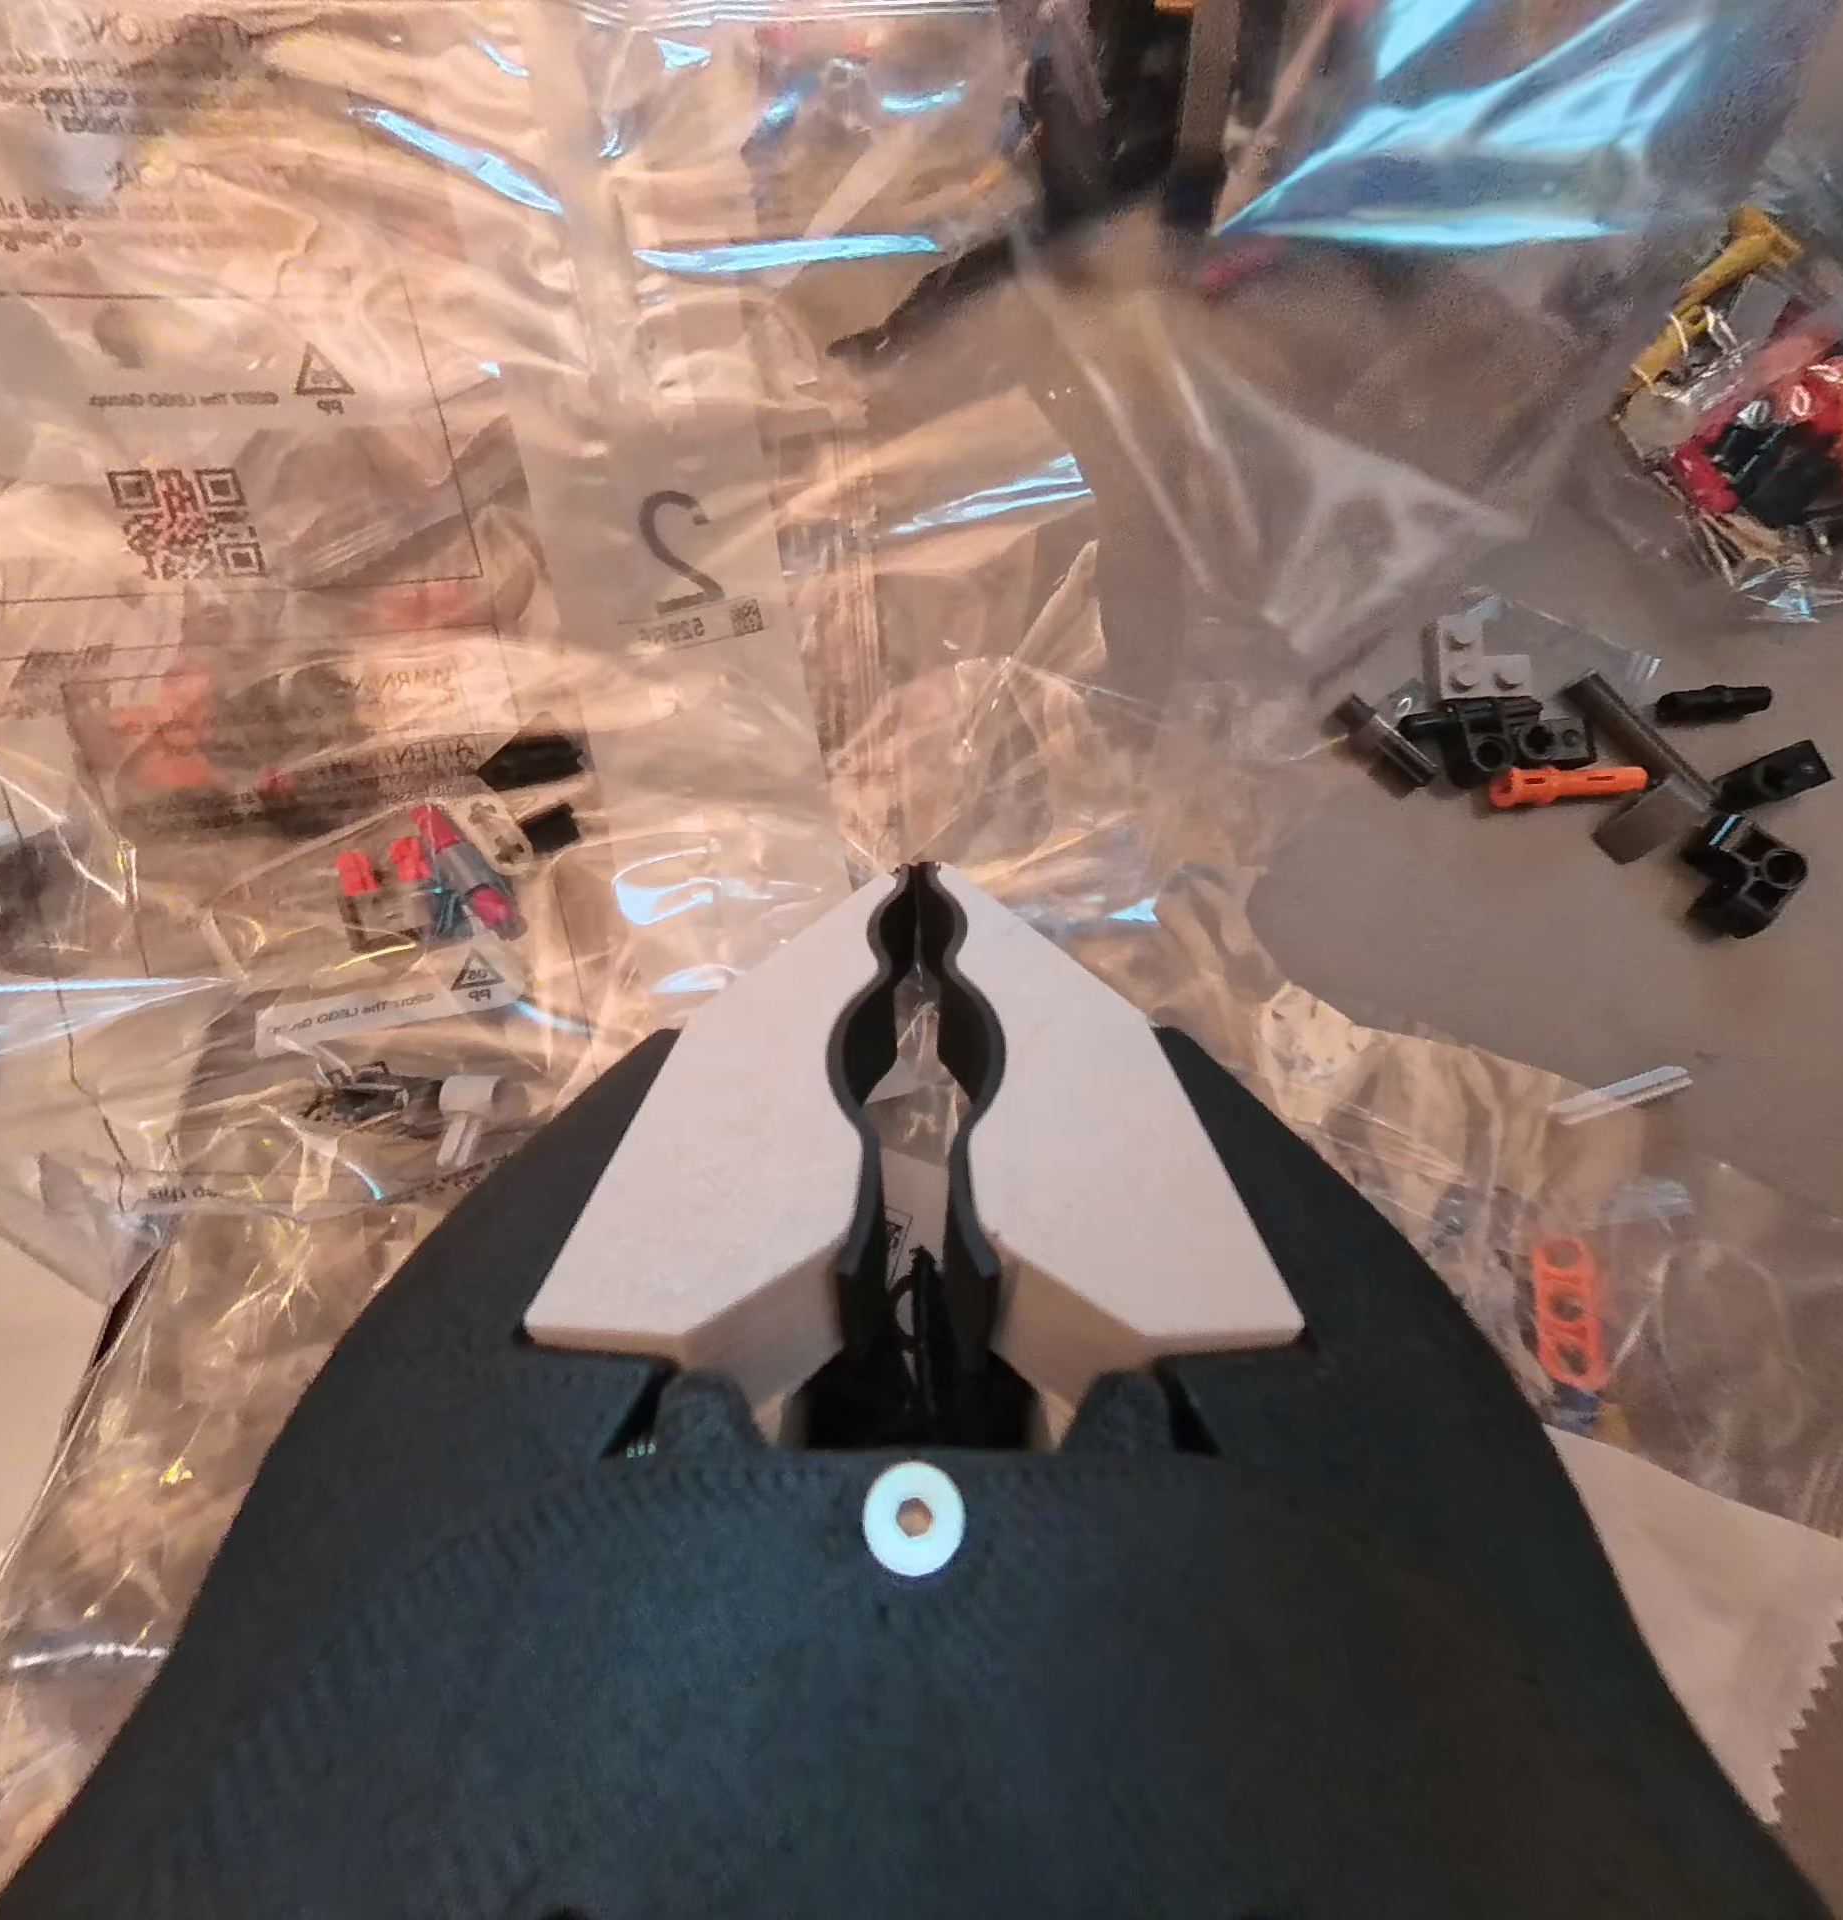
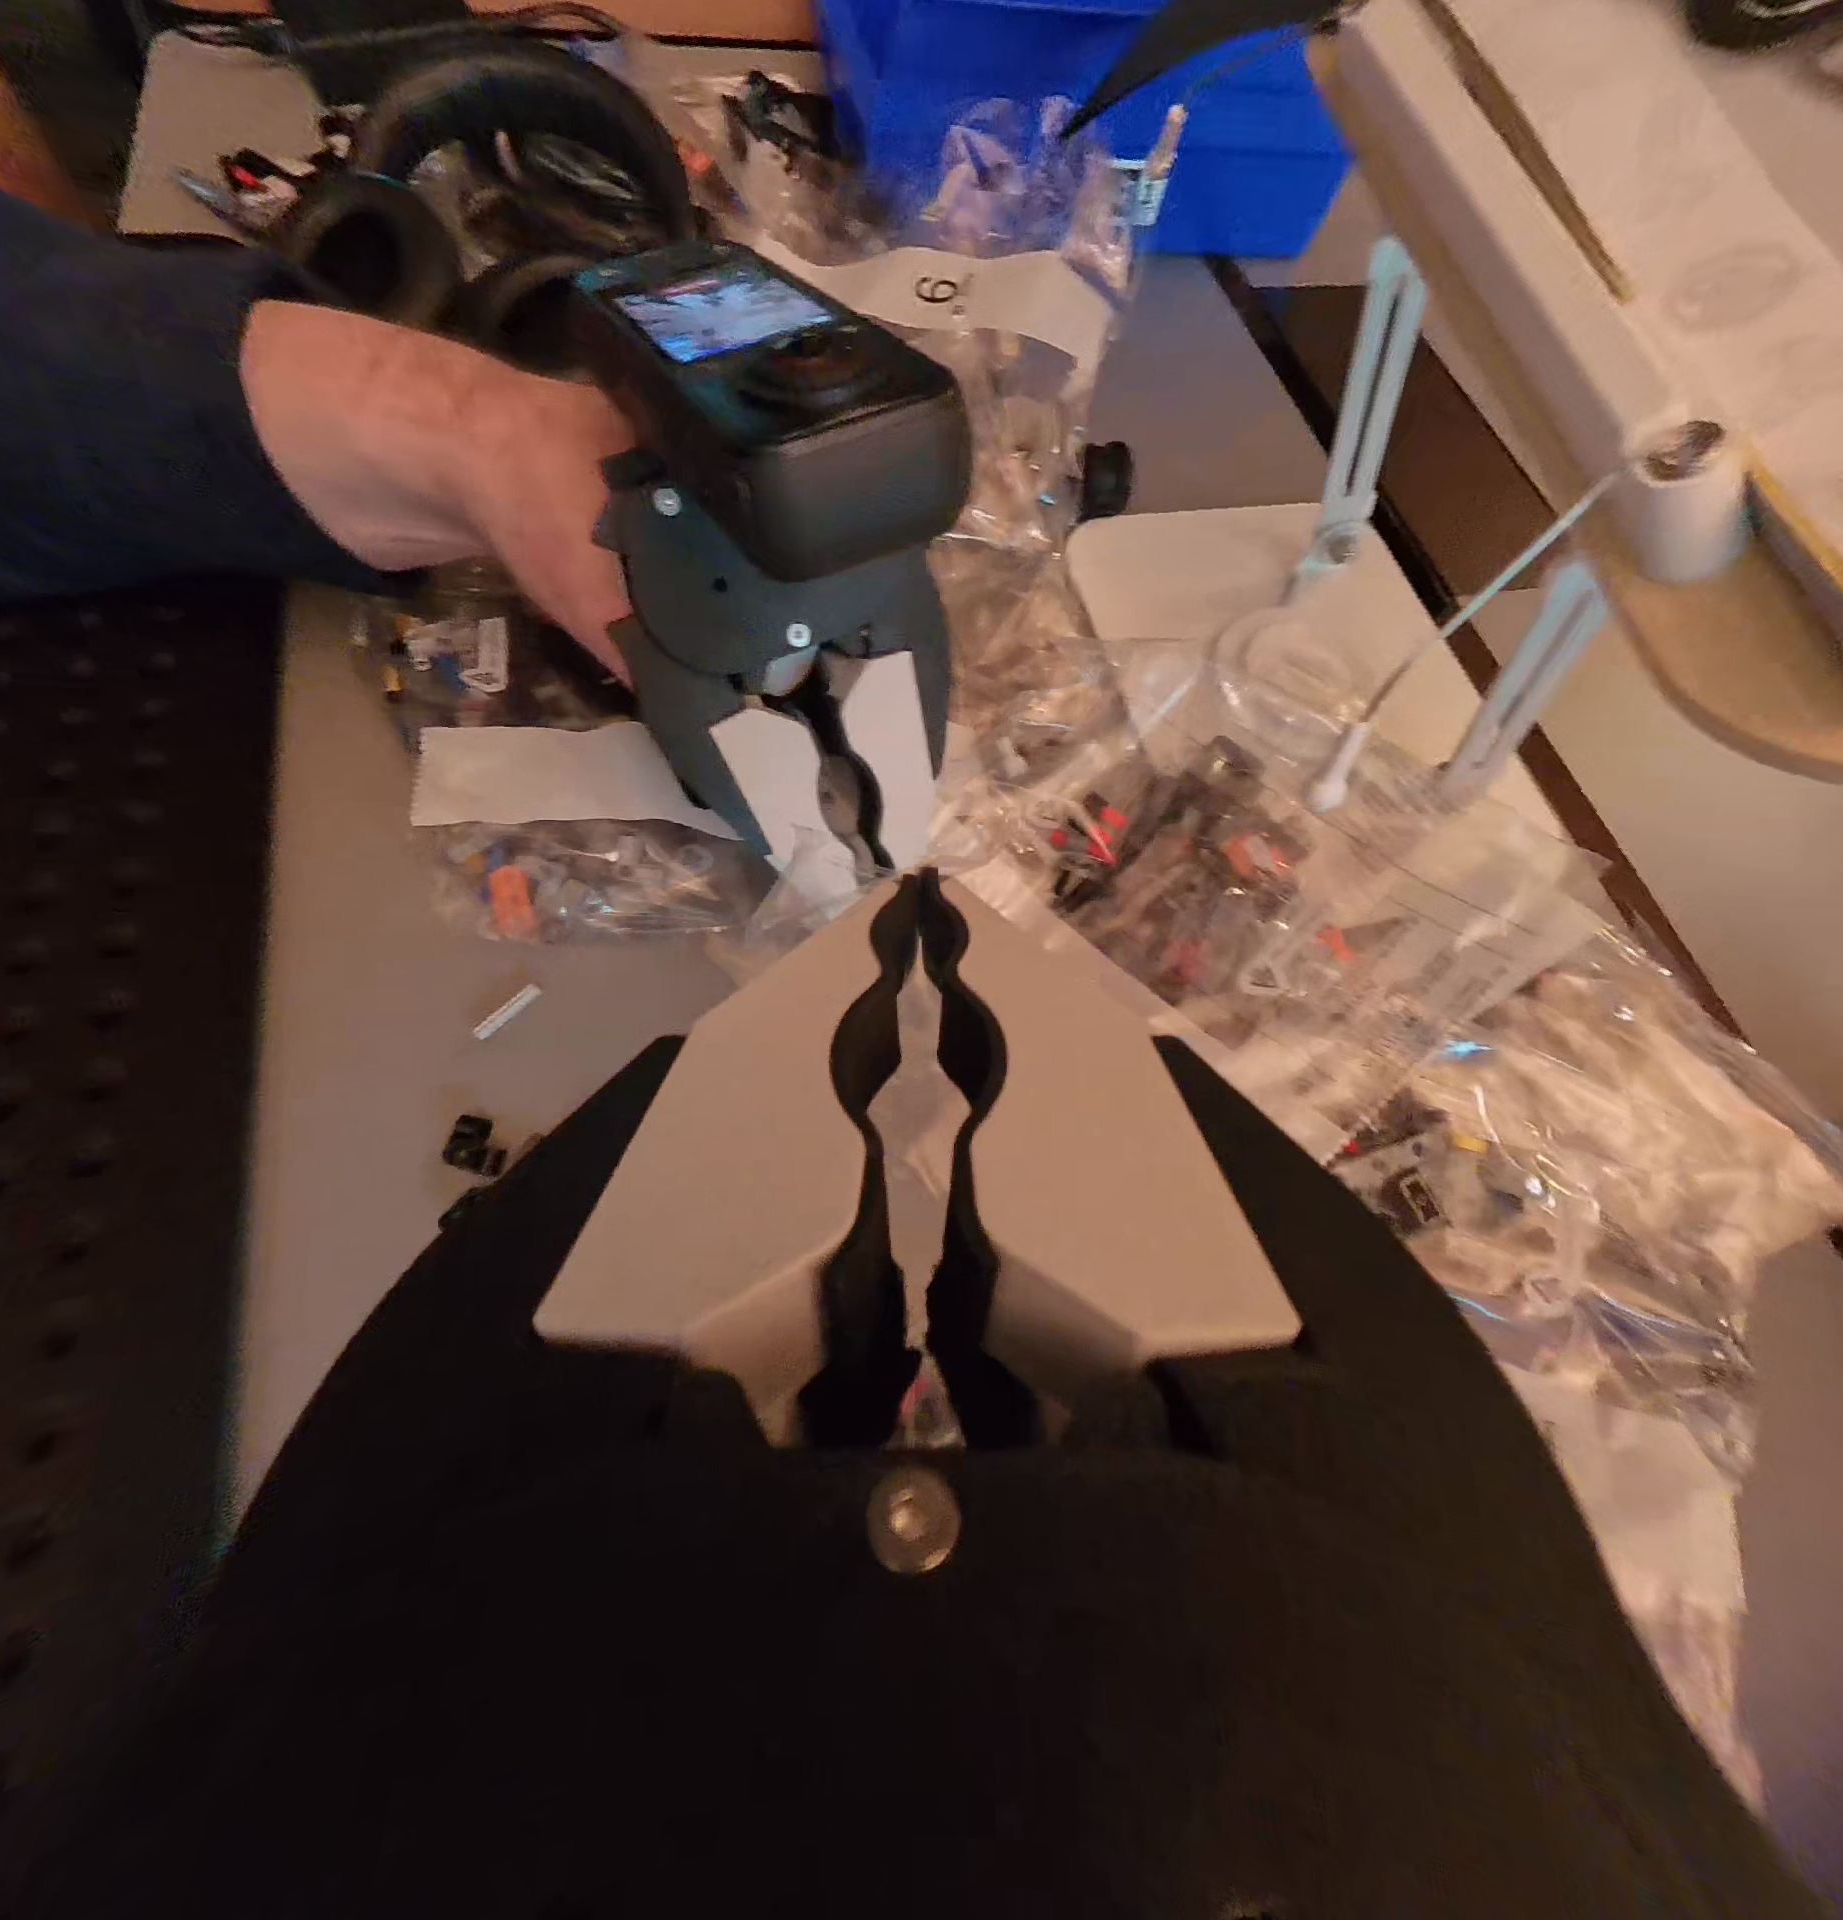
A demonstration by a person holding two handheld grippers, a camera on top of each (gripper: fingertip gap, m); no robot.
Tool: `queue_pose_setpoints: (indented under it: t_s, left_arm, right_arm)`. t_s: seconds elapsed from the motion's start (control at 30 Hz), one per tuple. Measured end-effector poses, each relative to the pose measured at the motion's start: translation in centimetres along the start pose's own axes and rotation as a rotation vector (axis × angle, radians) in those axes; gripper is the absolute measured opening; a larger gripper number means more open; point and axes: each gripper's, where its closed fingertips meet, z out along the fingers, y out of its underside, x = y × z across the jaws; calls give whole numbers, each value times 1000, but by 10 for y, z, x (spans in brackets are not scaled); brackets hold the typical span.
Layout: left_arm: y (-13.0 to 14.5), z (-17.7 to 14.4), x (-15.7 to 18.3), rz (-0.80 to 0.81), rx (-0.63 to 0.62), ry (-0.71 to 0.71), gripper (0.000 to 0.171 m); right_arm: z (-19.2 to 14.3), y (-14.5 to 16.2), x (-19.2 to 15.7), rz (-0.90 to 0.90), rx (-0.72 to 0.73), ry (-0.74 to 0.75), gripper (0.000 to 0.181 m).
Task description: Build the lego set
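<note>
Both the left gripper (image 1: 915, 868) and right gripper (image 2: 919, 878) are pinching the thin, slippery clear plastic parts bag (image 1: 688, 436) mid-desk; light and floppy, it is best gripped along its edge seam.

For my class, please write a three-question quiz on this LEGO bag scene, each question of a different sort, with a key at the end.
1. True or false: the left gripper is shut on the clear plastic bag.
2. Multiple choice: the loose orange pin on the grey table lies A) inside a sealed bag, B) among loose black and grey pieces, C) between the left gripper's fingers.
3. Fill in: in the right wrist view, the right gripper meets the left gripper nearly tip to ____.

Key
1. True: its tips pinch the film.
2. B.
3. Tip; both pinch plastic film at the same spot.
</note>
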Motion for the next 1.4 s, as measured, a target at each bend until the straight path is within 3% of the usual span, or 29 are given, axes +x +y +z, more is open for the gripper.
queue_pose_setpoints:
  t_s: [0.1, 0.17, 0.27, 0.43, 0.53, 0.6, 0.67, 0.87, 1.4]
  left_arm:
    - [0, -2, 1, -4, 9, 16, 0]
    - [-5, -7, 0, -39, 53, 39, 1]
    - [-10, -14, -2, -44, 88, 37, 15]
    - [-4, -5, -2, 20, 18, -20, 30]
    - [-3, 1, 3, 46, -1, -16, 24]
    - [-3, 2, 4, 67, -11, -27, 7]
    - [-3, 2, 2, 81, -24, -48, 1]
    - [-5, -2, -7, 61, 3, -80, 0]
    - [-33, -41, -17, -143, 298, 32, 0]
  right_arm:
    - [4, 2, -30, -63, -16, -145, 0]
    - [11, 18, -42, -80, -111, -199, 0]
    - [20, 36, -57, -113, -202, -264, 0]
    - [17, 32, -69, -150, -180, -313, 0]
    - [16, 35, -73, -144, -186, -339, 0]
    - [16, 39, -74, -144, -204, -346, 0]
    - [14, 40, -75, -141, -201, -358, 0]
    - [4, 38, -74, -135, -182, -359, 0]
    - [11, 66, -93, -86, -319, -478, 0]
